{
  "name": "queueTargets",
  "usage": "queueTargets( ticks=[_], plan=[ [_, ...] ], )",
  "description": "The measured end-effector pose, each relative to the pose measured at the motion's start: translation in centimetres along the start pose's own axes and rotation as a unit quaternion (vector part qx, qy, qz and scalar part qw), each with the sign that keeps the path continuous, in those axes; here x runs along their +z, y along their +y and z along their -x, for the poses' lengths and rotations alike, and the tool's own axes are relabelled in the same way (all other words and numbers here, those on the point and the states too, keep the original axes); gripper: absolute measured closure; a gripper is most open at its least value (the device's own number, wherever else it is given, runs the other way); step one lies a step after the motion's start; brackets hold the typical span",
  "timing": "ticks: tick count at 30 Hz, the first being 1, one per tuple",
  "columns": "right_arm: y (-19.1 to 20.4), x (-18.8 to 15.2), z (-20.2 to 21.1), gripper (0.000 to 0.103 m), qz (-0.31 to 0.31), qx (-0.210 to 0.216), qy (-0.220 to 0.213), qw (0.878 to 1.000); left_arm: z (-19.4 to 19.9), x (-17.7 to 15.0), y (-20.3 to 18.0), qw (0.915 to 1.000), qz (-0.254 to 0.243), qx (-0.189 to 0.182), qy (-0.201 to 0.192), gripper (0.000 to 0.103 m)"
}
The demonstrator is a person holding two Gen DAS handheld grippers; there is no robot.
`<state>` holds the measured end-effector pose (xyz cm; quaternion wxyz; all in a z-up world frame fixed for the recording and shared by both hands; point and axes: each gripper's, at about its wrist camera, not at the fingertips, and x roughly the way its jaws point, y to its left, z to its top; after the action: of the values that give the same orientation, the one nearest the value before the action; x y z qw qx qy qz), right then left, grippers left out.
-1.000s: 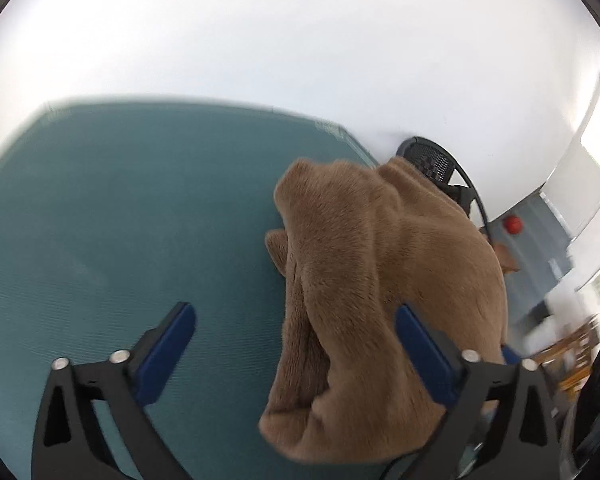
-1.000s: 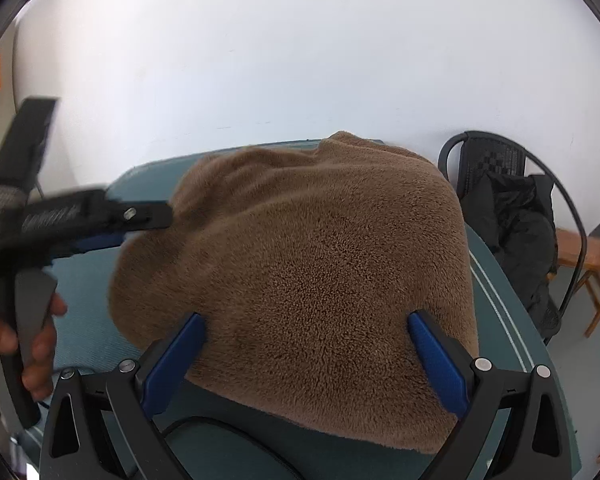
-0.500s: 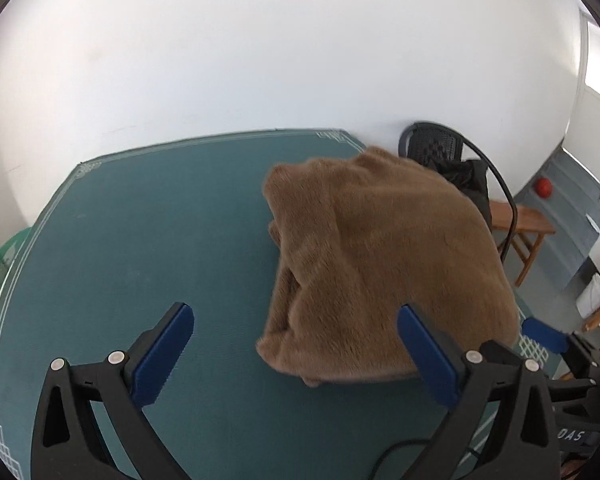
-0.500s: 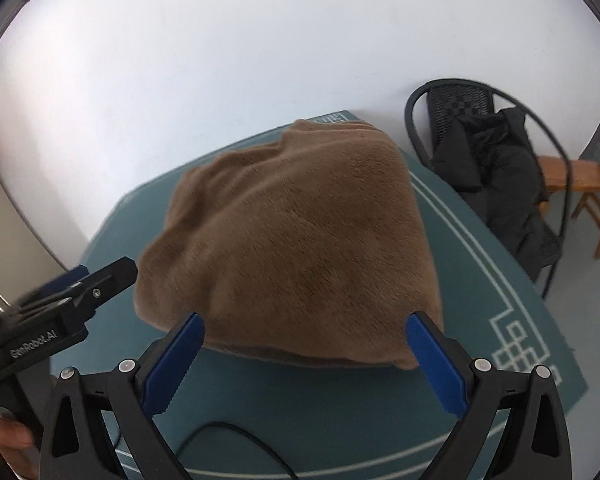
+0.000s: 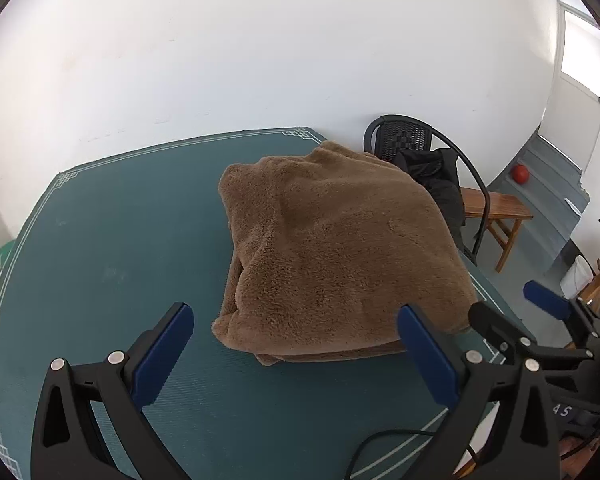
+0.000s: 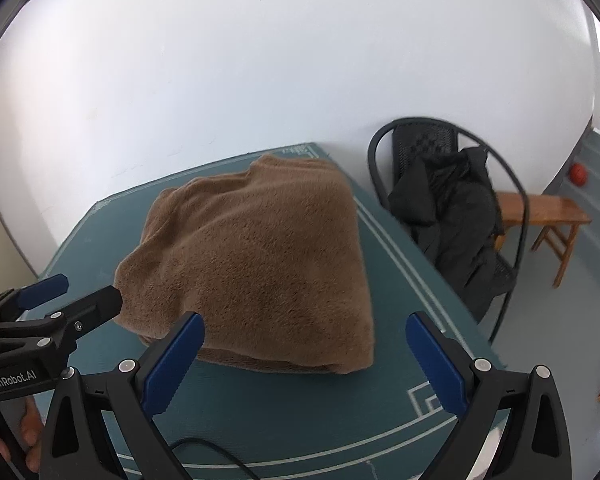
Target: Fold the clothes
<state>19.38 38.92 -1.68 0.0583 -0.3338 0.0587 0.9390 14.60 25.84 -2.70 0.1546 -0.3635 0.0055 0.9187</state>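
A brown fleece garment (image 5: 340, 248) lies folded in a thick bundle on the teal table (image 5: 120, 248), toward its right far corner; it also shows in the right wrist view (image 6: 256, 264). My left gripper (image 5: 296, 344) is open and empty, held back from the bundle's near edge. My right gripper (image 6: 306, 354) is open and empty, also just short of the bundle's near edge. The right gripper shows at the right of the left wrist view (image 5: 516, 320), and the left gripper at the left of the right wrist view (image 6: 72, 296).
A black chair (image 6: 452, 200) with a dark jacket stands beyond the table's right side, with a wooden bench (image 6: 548, 212) behind it. A white wall runs along the table's far edge. A black cable (image 6: 204, 450) lies on the table's near edge.
Both grippers have pulled back and up from the bundle, which now lies free on the table. The left gripper swung away from the garment's side.
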Motion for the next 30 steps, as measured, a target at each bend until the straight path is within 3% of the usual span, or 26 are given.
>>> queueTargets(
  ticks=[10,22,30],
  plan=[
    [-0.2,-0.8,-0.7,0.001,0.000,-0.006,0.015,1.000,-1.8,-0.1,-2.7,0.9999,-0.011,0.005,0.011,0.001],
    [-0.6,-1.2,-1.3,0.001,-0.004,-0.005,0.027,1.000,-1.9,-0.6,-1.4,0.9997,-0.010,0.006,0.021,0.001],
    [-0.4,-1.4,-1.5,0.001,-0.001,-0.004,0.033,0.999,-1.8,-1.2,-1.3,0.9994,-0.016,-0.024,0.021,0.001]
  ],
)
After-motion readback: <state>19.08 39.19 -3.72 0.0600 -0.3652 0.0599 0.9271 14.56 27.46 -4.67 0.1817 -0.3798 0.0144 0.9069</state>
